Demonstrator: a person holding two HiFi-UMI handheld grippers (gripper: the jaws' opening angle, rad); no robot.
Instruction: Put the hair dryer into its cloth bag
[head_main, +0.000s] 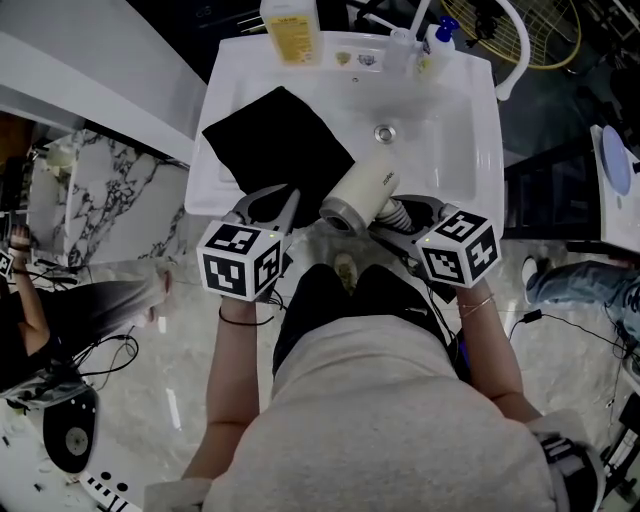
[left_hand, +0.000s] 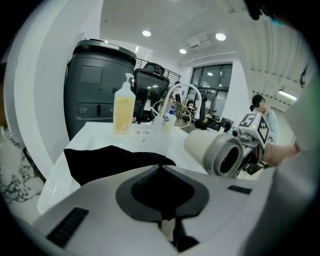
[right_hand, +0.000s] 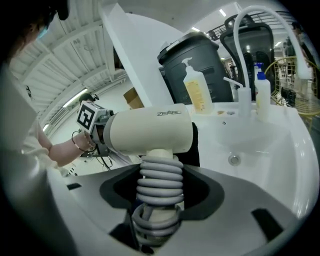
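Item: cream plastic hair dryer (right_hand: 150, 131) with a grey end and a handle wound in grey coiled cord. Status: not yet bagged. I held it just above the front of the white basin counter (head_main: 450, 120), with the right gripper (right_hand: 157, 197) clamped round the cord-wrapped handle.

Item: flat black cloth bag (head_main: 280, 140), lying on the counter's left part. The left gripper (left_hand: 160, 169) was closed, apparently pinching the bag's near edge. The dryer hung just right of the bag.

Remaining, by my judgement: open bag, insert dryer.

White washbasin (head_main: 460, 120) on a glossy marble floor (head_main: 180, 400), dark grey bin (left_hand: 95, 95) behind, round ceiling spotlights (left_hand: 146, 33) overhead.
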